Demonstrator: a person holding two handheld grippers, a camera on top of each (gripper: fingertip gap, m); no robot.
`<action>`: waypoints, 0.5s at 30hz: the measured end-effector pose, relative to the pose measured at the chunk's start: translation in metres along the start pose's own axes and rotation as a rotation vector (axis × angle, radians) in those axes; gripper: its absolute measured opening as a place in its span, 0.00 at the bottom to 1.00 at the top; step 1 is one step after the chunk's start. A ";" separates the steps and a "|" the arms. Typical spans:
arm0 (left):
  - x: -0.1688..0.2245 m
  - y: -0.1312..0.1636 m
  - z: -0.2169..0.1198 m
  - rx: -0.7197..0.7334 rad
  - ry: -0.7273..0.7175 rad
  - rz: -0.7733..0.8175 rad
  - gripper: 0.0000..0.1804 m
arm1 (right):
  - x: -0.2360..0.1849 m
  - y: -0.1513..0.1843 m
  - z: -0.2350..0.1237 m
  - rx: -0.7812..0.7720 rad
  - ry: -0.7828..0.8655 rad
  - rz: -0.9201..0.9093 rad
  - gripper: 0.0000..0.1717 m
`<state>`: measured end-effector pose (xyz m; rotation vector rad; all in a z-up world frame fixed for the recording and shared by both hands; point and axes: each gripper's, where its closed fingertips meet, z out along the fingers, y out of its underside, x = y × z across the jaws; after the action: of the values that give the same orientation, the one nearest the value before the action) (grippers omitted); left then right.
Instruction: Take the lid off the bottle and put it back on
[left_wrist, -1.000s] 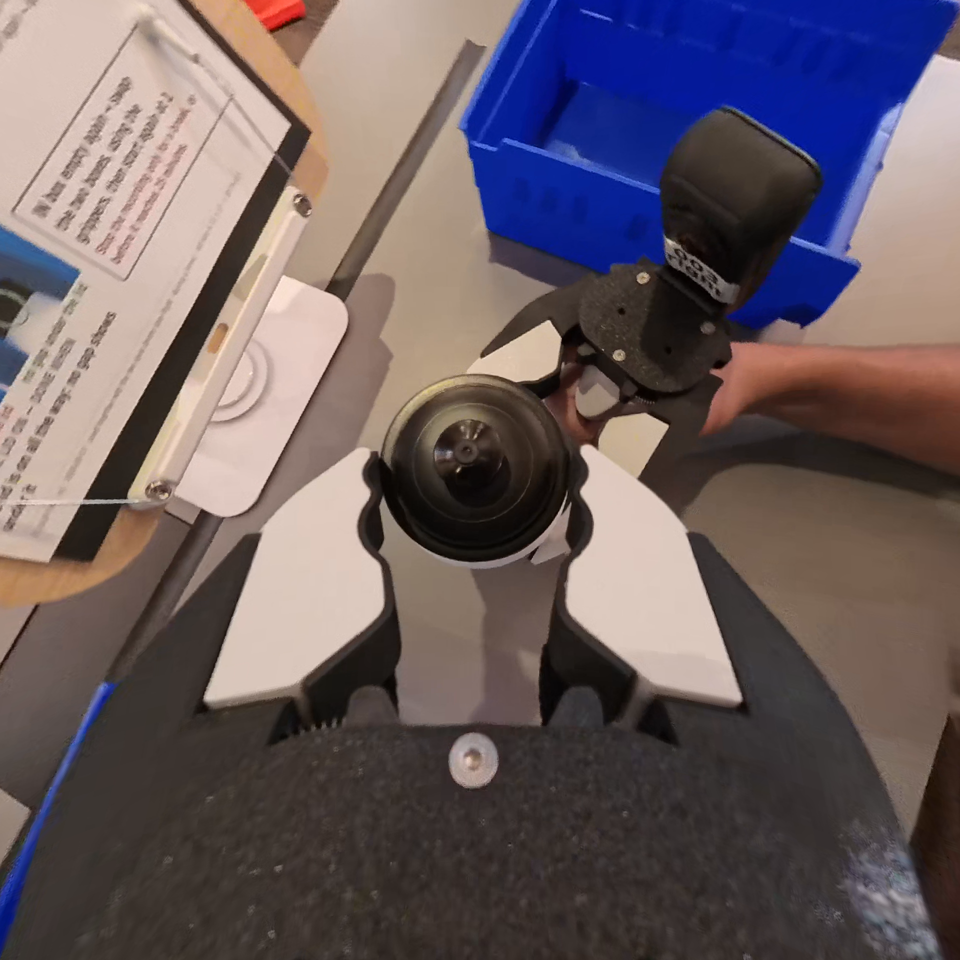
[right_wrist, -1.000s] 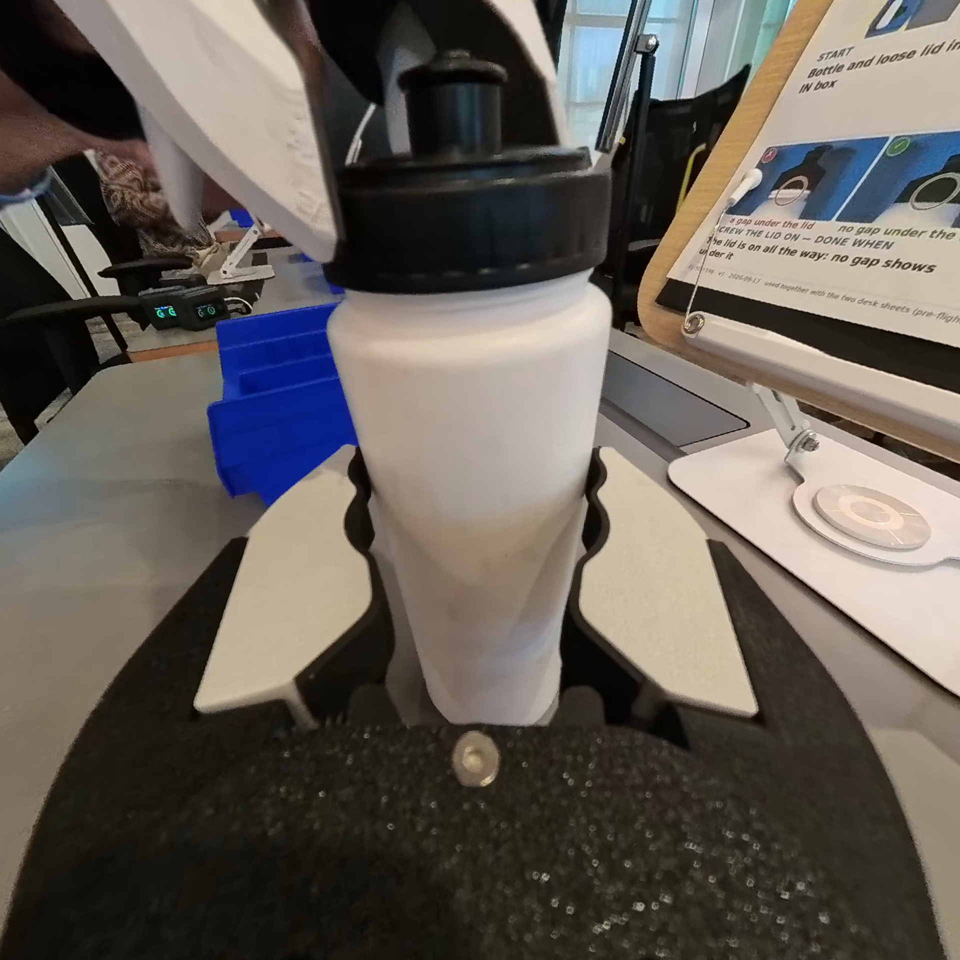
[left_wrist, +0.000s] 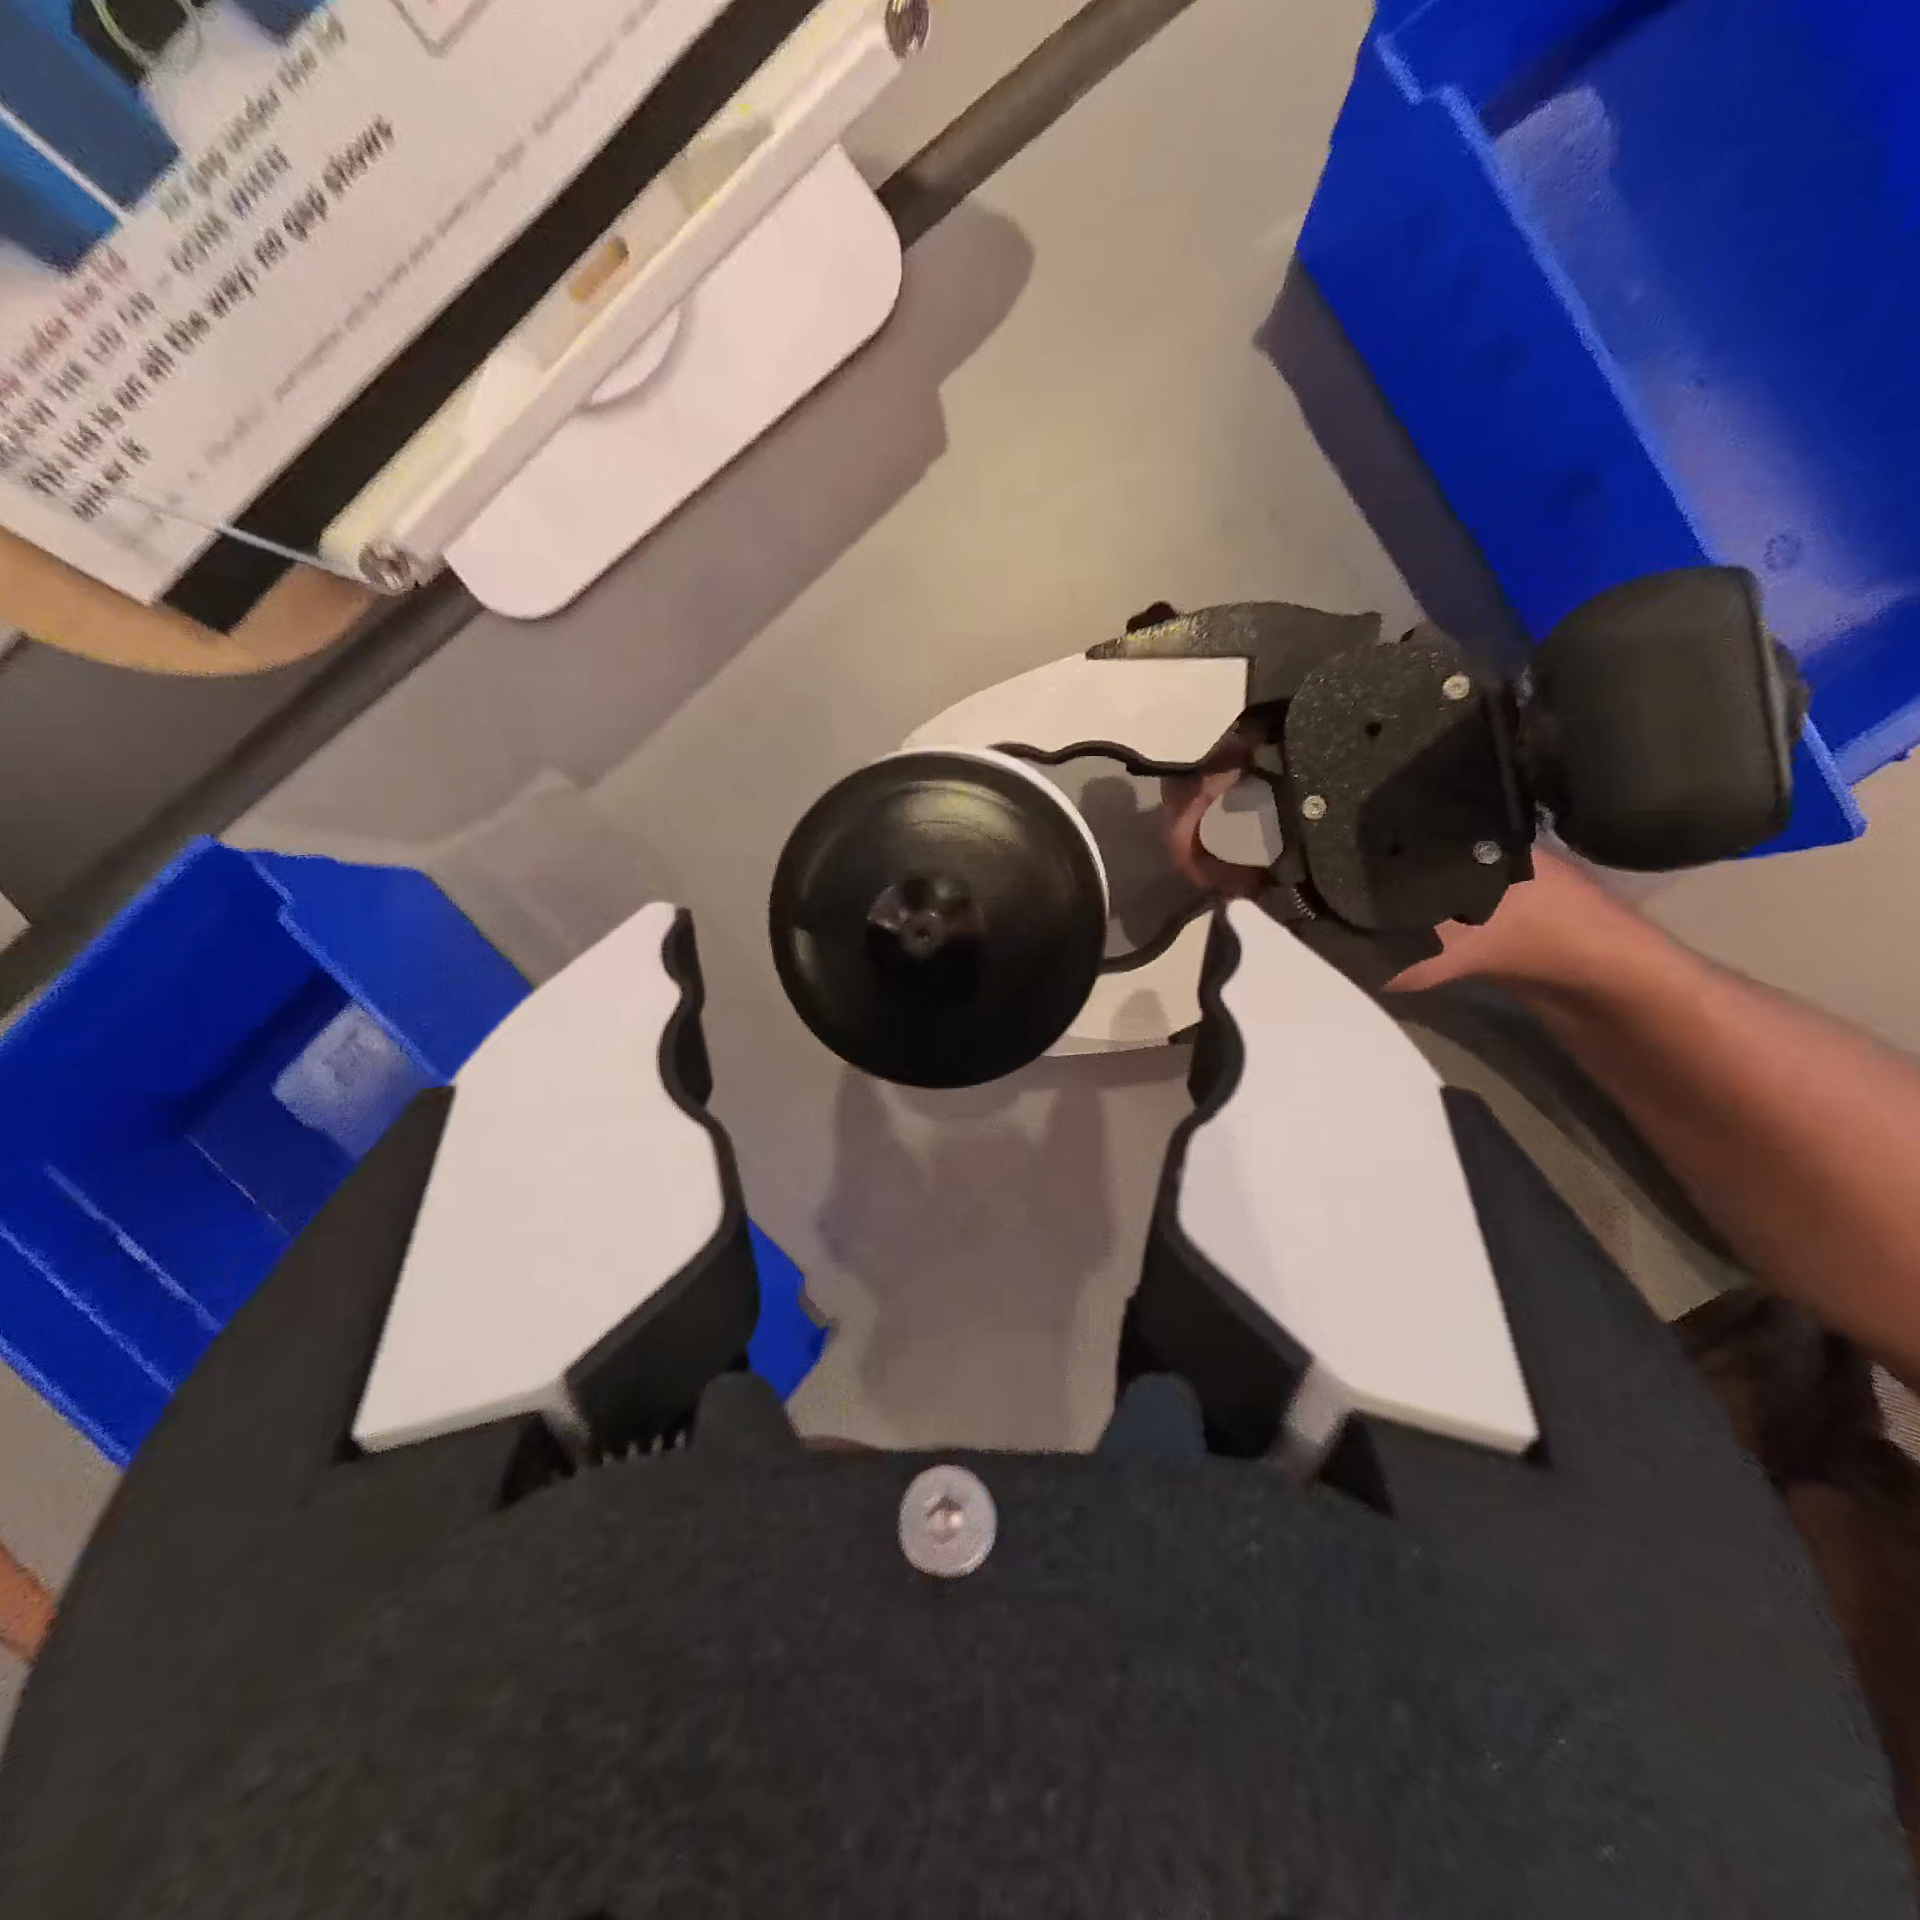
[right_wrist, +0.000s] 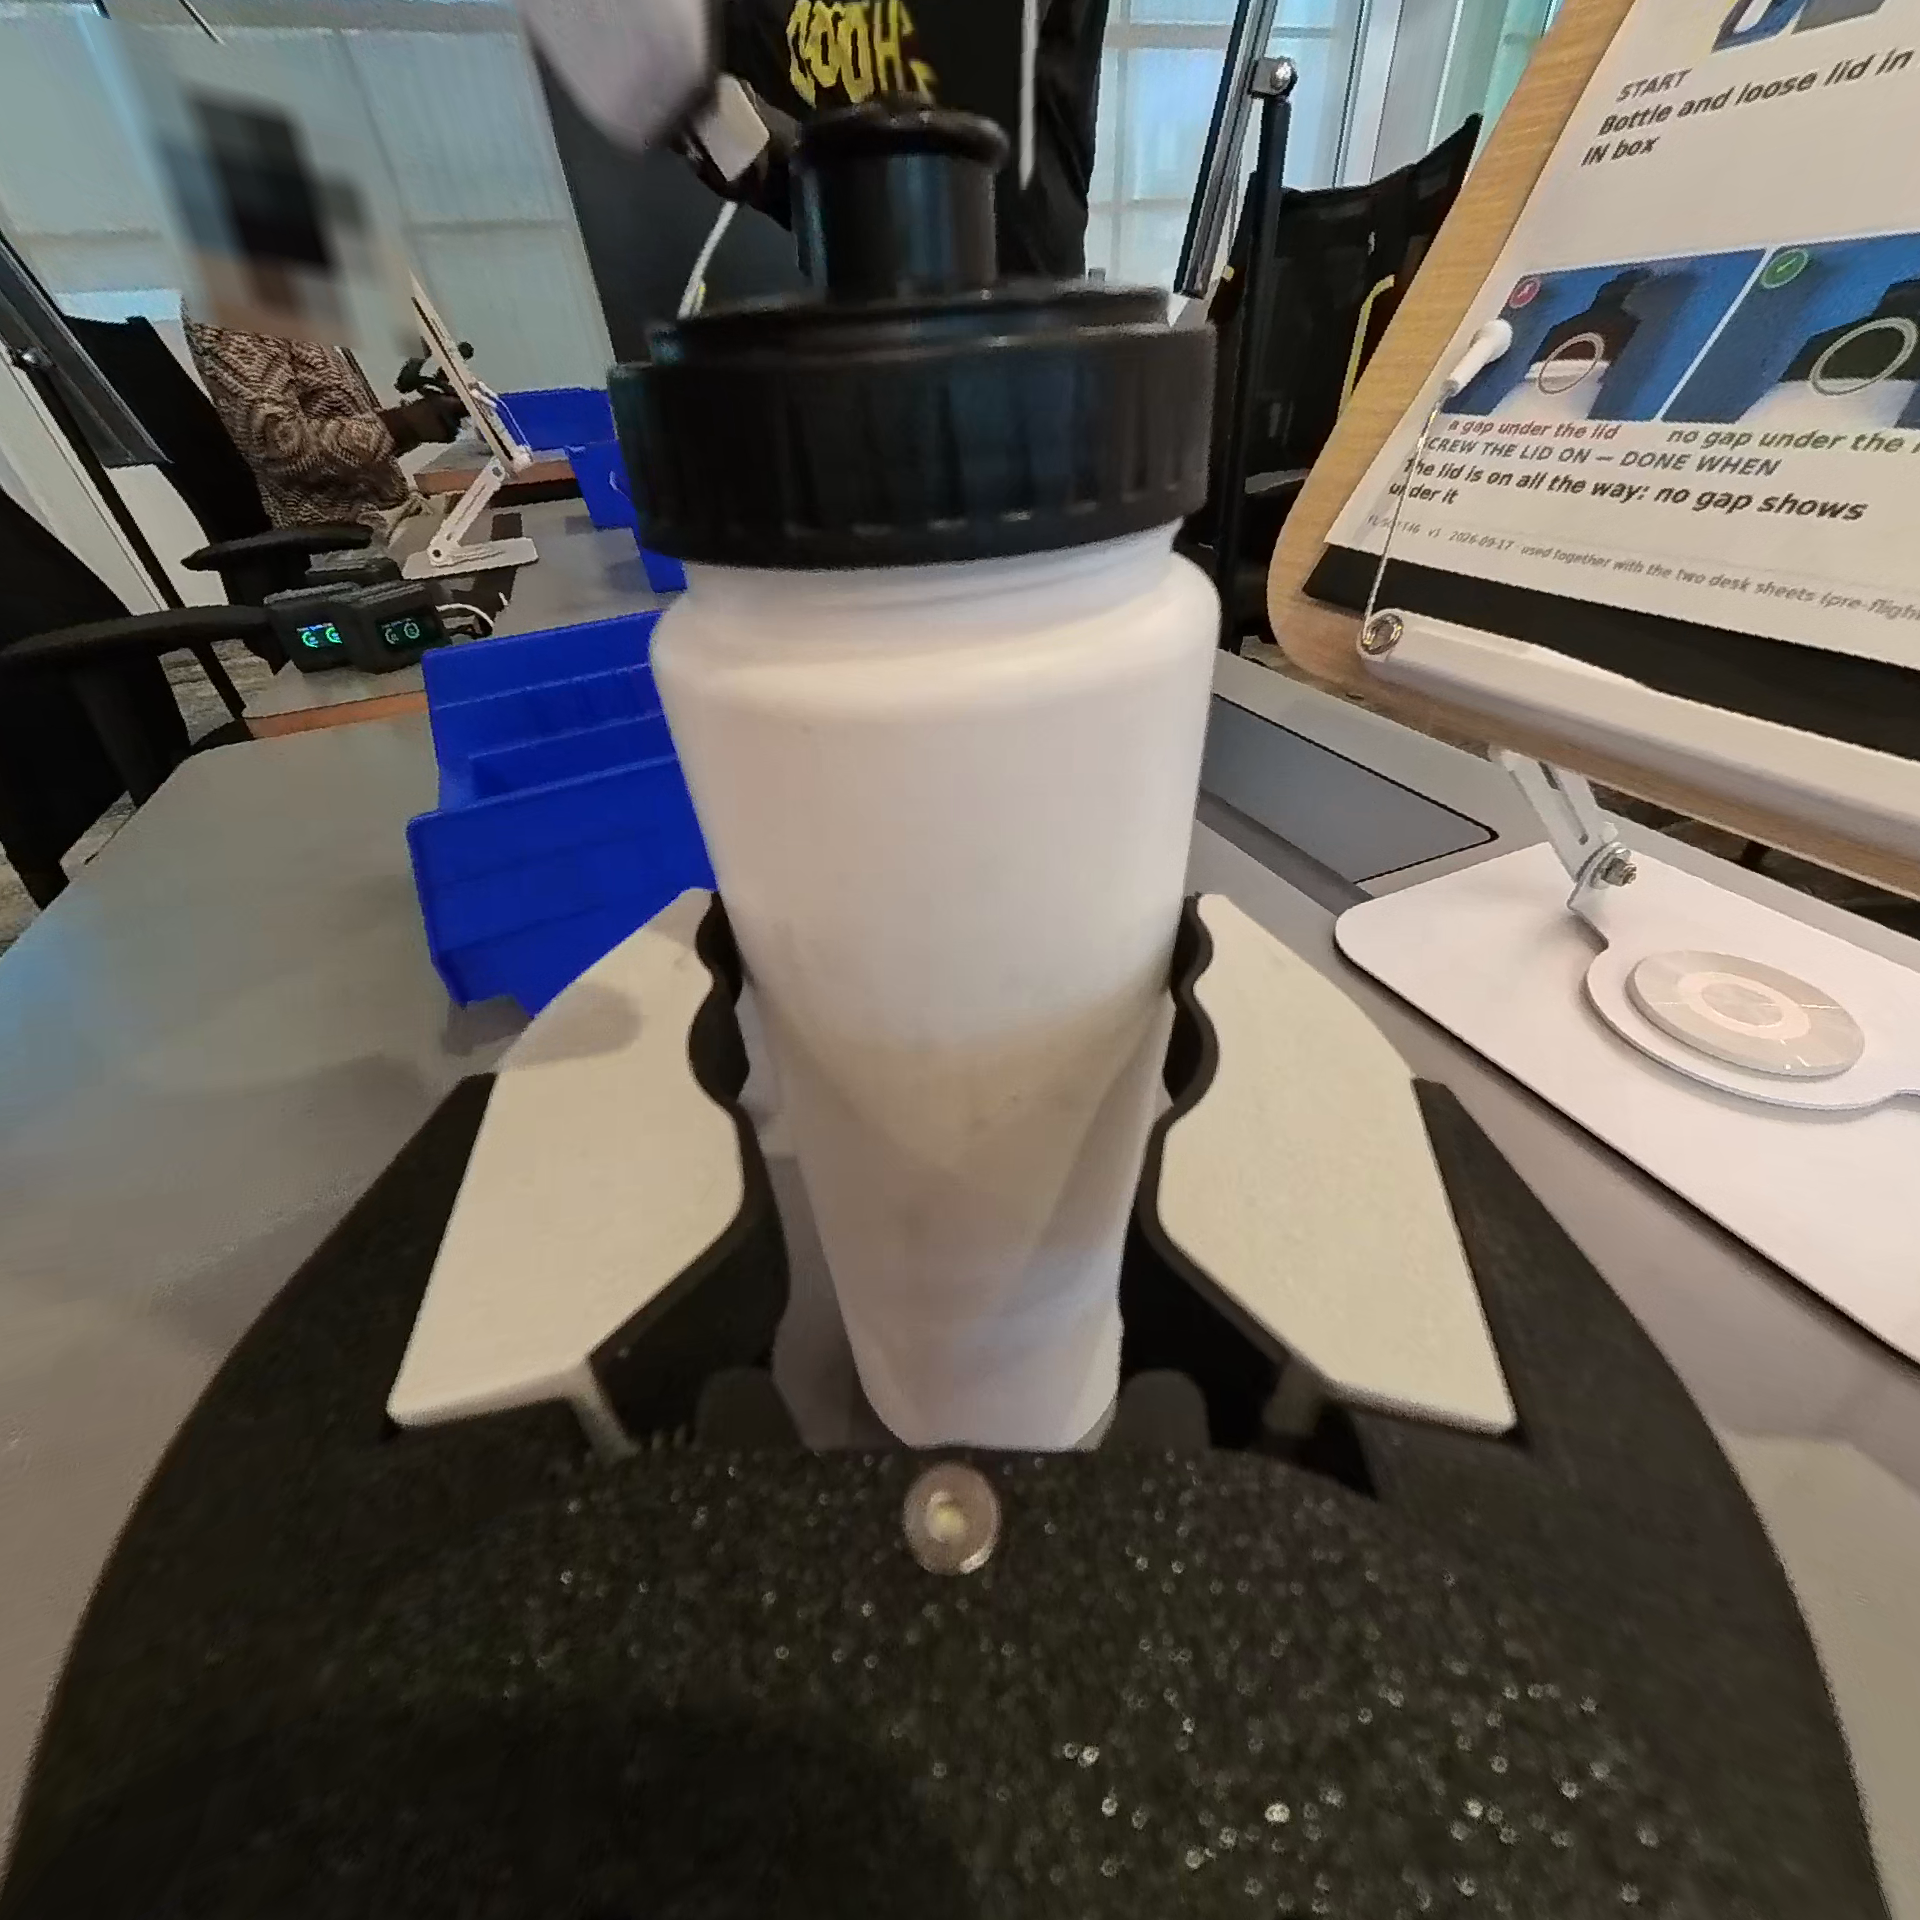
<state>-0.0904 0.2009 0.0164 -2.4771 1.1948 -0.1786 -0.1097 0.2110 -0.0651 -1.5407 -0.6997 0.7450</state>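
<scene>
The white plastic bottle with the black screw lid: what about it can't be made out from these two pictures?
- Bottle base: in the right wrist view, the right gripper clamping the white plastic bottle hides it.
- Bottle body: in the left wrist view, the black screw lid covers nearly all of it from above.
- Contents: the opaque wall hides them.
- Lid tightness: the seam is blurred.
- Left gripper: open above the lid, height unclear.

Printed instruction sheet (right_wrist: 1704, 343) on stand, yellow lettering on black shirt (right_wrist: 862, 52)
</scene>
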 end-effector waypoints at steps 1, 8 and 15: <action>-0.001 0.002 0.004 -0.023 -0.010 -0.016 0.50 | 0.000 0.000 0.000 -0.002 0.001 0.000 0.46; -0.004 0.008 0.017 -0.104 0.009 -0.080 0.39 | 0.001 0.000 0.001 -0.005 0.003 0.001 0.46; -0.002 0.011 0.017 -0.188 0.109 0.320 0.39 | 0.002 0.000 0.000 -0.002 -0.004 -0.001 0.46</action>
<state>-0.0950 0.2014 -0.0036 -2.4118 1.7049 -0.1179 -0.1087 0.2126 -0.0654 -1.5412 -0.7050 0.7472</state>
